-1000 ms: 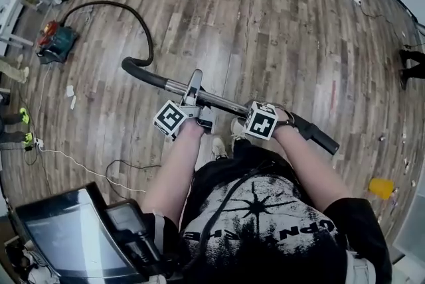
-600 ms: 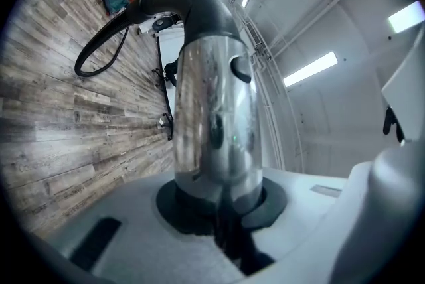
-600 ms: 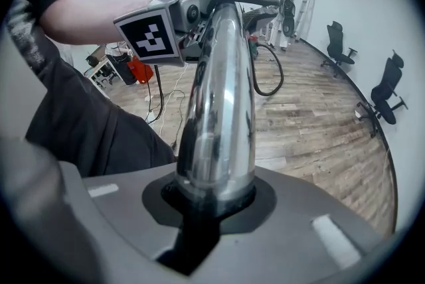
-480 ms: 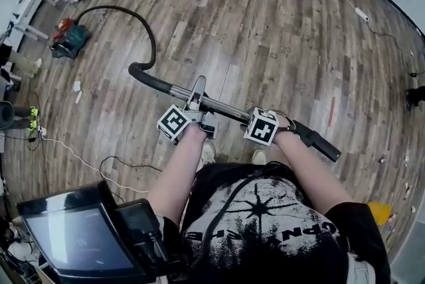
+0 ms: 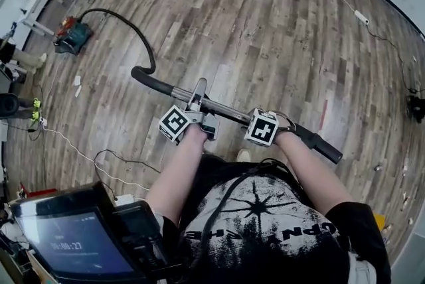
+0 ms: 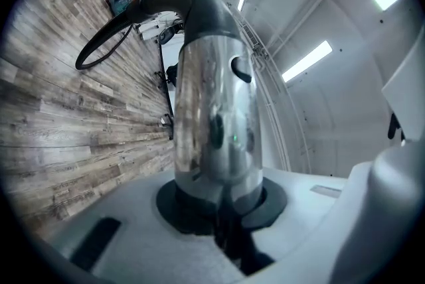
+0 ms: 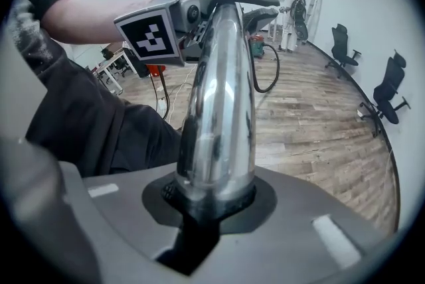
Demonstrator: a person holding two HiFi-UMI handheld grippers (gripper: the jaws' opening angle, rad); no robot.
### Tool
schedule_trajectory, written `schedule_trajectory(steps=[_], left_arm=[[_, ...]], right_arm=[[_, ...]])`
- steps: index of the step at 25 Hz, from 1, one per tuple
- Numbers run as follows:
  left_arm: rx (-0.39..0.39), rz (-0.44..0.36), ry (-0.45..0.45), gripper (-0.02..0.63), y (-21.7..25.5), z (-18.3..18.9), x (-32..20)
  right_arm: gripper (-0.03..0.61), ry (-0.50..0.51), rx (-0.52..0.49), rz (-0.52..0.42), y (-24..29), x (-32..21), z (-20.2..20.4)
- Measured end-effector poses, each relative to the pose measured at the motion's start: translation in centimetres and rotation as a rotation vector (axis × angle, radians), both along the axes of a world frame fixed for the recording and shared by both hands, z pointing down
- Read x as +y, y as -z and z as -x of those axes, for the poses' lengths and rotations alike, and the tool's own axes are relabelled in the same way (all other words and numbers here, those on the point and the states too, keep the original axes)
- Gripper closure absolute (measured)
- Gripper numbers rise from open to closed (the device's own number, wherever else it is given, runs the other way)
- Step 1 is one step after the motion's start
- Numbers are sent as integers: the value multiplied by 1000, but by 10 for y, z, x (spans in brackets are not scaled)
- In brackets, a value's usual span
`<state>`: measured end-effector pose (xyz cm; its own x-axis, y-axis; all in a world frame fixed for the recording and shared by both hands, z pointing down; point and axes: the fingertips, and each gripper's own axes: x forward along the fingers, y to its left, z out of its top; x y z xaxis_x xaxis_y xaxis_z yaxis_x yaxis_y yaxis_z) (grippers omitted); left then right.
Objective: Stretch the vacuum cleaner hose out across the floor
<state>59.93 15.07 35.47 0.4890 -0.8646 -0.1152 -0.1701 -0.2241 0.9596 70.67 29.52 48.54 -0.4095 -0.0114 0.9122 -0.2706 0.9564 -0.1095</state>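
backing off from the vacuum body [image 5: 72, 37], now farther away at upper left, the person has drawn the black hose [image 5: 151, 54] into a longer but still hooked curve over the wood floor [image 5: 279, 30], left gripper [image 5: 198, 98] and right gripper [image 5: 277, 125] each pinching the chrome wand [image 5: 226, 109] held level before the torso.

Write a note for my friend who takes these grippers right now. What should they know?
Left gripper: shut on the metal tube, near its bent black end.
Right gripper: shut on the same tube, nearer its free end.
Things: the vacuum cleaner sits far off on the wooden floor. The black hose curves from it to the tube.
Done: tube held off the floor in both grippers.
Left: hose not yet straight; probably carry the tube further from the vacuum cleaner.
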Motion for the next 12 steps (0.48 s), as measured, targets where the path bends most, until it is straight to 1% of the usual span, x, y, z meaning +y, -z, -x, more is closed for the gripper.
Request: schedule_trajectory(steps=[1, 4, 5, 7, 8, 10, 11, 12], left_arm=[[-10, 1, 1, 568, 0, -3, 2], [-1, -2, -9, 569, 5, -13, 8], [-19, 1, -12, 569, 3, -13, 9], [-19, 0, -23, 569, 5, -13, 10], [-29, -1, -26, 569, 5, -10, 9], [-80, 3, -27, 569, 0, 1, 9], [-79, 3, -30, 568, 0, 4, 10], [-59, 3, -35, 569, 2, 6, 12]], right_arm=[[500, -1, -5, -2, 0, 2, -2], [500, -6, -26, -2, -2, 8, -6], [500, -9, -32, 0, -3, 10, -6], [500, -19, -38, 0, -5, 12, -3], [501, -23, -39, -5, -5, 12, 0], [502, -31, -38, -15, -5, 11, 7], [502, -35, -38, -15, -4, 12, 11], [502, -40, -37, -12, -3, 14, 15]])
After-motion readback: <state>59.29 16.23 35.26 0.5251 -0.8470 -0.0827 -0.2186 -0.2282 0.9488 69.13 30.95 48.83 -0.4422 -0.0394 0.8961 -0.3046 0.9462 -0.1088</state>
